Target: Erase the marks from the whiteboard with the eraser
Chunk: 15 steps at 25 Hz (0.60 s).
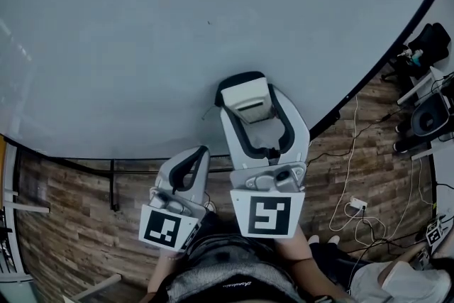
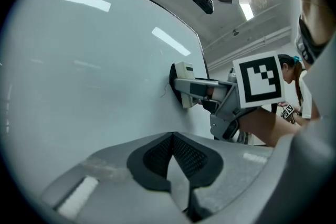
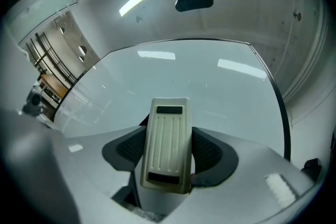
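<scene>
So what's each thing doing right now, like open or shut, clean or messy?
Right gripper: shut on the eraser.
Eraser: held, felt side flat against the whiteboard.
Left gripper: shut, nothing in it.
Whiteboard: nearly clean.
Thin mark: not yet wiped, just beside the eraser.

Cream ribbed eraser (image 3: 167, 141), pale-grey whiteboard (image 1: 142, 46)

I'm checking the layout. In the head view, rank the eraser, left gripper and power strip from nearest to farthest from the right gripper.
1. eraser: clamped between the jaws of the right gripper, against the whiteboard.
2. left gripper: just beside it, on its left.
3. power strip: on the floor, off to the right.
</scene>
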Motion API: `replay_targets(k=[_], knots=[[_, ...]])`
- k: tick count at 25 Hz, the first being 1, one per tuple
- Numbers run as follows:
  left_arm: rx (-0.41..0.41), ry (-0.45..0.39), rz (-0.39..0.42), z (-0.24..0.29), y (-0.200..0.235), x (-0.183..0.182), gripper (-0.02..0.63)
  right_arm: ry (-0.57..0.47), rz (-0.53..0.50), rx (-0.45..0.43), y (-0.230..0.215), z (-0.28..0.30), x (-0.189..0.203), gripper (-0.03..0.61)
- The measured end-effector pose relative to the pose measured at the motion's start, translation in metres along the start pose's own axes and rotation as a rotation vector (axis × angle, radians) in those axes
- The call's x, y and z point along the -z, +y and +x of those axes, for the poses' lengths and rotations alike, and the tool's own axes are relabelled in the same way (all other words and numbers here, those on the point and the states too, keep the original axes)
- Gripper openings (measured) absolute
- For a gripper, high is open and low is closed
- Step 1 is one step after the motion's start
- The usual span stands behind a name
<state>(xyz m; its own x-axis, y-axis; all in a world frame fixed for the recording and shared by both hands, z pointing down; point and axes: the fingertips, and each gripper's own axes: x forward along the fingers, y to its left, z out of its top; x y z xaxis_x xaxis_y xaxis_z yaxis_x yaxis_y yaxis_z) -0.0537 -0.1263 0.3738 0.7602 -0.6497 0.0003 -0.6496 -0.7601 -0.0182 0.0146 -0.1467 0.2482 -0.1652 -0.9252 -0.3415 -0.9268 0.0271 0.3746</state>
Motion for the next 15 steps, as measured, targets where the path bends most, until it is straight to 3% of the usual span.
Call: replay_targets(k=[6,15], knots=[[-0.008,-0.003,0.006,0.003,0.004,0.000,0.002,0.024,-0.046,0.032,0.002,0.006,0.011,0.267],[-0.003,0.005,-0.003,0.006,0.005,0.003,0.002,0.111,-0.091,-0.025,0.024,-0.009,0.054,0.265]])
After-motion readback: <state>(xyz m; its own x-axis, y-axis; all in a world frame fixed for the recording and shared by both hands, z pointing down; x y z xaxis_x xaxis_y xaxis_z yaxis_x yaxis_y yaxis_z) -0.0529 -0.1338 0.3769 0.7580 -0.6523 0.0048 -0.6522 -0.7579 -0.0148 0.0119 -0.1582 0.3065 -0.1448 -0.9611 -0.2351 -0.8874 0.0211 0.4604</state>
